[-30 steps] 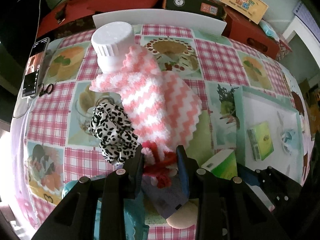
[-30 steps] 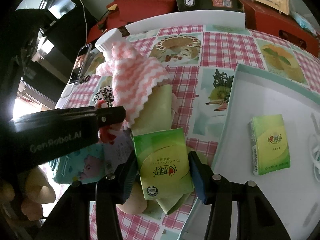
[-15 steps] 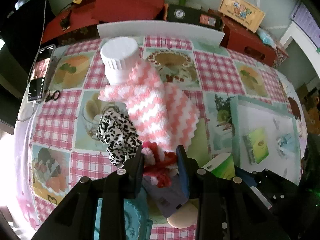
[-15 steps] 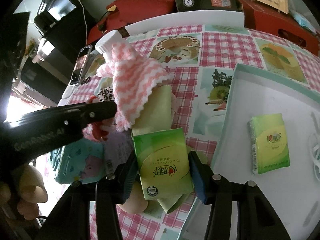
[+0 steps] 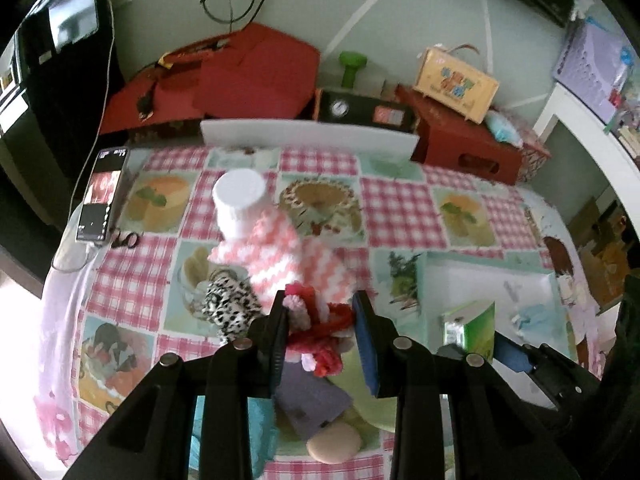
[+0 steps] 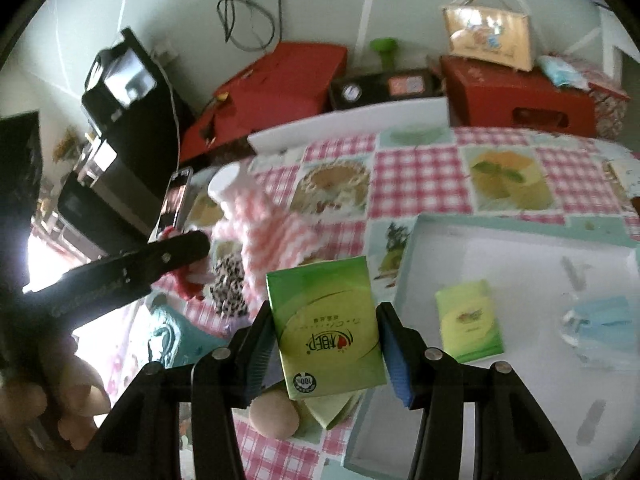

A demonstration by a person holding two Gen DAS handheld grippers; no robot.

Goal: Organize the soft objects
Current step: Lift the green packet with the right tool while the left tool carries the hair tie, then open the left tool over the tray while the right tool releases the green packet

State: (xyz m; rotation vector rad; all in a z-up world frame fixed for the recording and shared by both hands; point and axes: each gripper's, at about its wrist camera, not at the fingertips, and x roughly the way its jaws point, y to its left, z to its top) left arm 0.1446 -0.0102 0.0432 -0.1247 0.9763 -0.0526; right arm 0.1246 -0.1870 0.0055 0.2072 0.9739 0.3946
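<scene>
both grippers have lifted clear of the worktop (image 5: 400,196), left gripper (image 5: 320,328) clenched on the red yarn toy (image 5: 316,320), right gripper (image 6: 326,336) on the green tissue pack (image 6: 326,324), ready for the tray (image 6: 520,248).

A red and pink yarn toy (image 5: 316,328) sits clamped low in the frame's centre. Behind it lie a pink-and-white zigzag cloth (image 5: 288,256) and, left, a leopard-print scrunchie (image 5: 230,306). A green tissue pack (image 6: 328,328) stands upright, gripped; another (image 6: 468,326) lies flat at right.
</scene>
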